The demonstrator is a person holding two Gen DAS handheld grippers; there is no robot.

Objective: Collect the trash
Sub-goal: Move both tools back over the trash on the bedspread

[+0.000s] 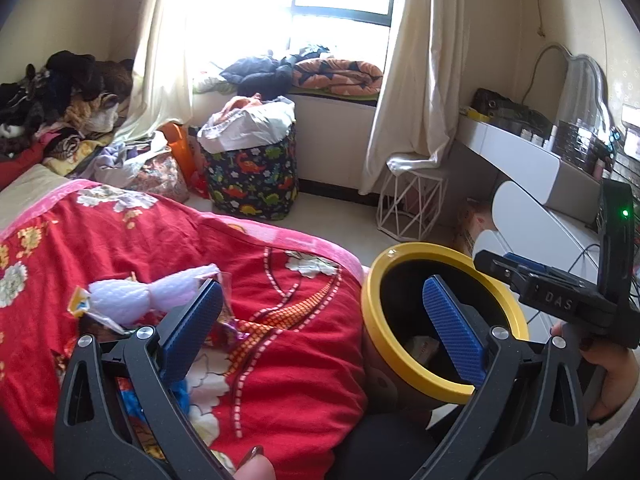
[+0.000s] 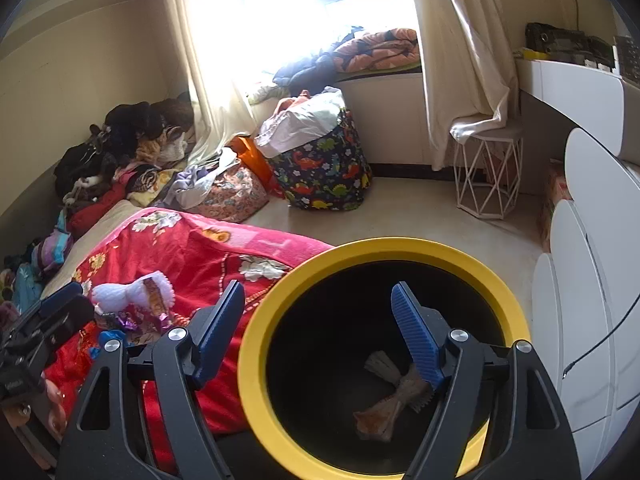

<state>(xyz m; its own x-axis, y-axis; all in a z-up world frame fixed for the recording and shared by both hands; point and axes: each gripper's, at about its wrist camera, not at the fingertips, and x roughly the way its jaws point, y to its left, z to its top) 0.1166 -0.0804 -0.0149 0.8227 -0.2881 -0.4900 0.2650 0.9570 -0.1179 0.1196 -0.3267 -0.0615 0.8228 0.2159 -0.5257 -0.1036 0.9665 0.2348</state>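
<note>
The left gripper (image 1: 324,320) stands with its ribbed blue pads spread wide and nothing between them. One finger (image 1: 192,328) hangs over the red quilt, the other over the mouth of the trash bin (image 1: 372,304). The right gripper (image 2: 320,332) is also spread wide and empty, straddling the bin's near rim: its left finger is outside the bin, its right finger over the dark interior.

The bin is round, with a thick glossy yellow rim (image 2: 256,344) and a black inner wall. On its floor, just below the right gripper's right pad, lies a crumpled, twisted snack wrapper (image 2: 384,404), pale and orange.

To the left of both grippers, on the quilt, lies a pale lilac wrapper (image 1: 132,300) with a quilted, puffy surface pinched in the middle like a bow, and beside it are shiny crinkled foil wrappers (image 2: 132,322) in purple.

The quilt (image 1: 280,360) is smooth red fabric with white and gold flowers and a pink border, heaped over a bed. Farther ahead, on a pale floor, stand a soft dinosaur-print basket (image 1: 252,176) stuffed with cloth, a white wire-frame stool (image 1: 412,208) and cream curtains (image 1: 420,80) beside a bright window. A rounded white dresser (image 2: 588,280) curves off to the right.
</note>
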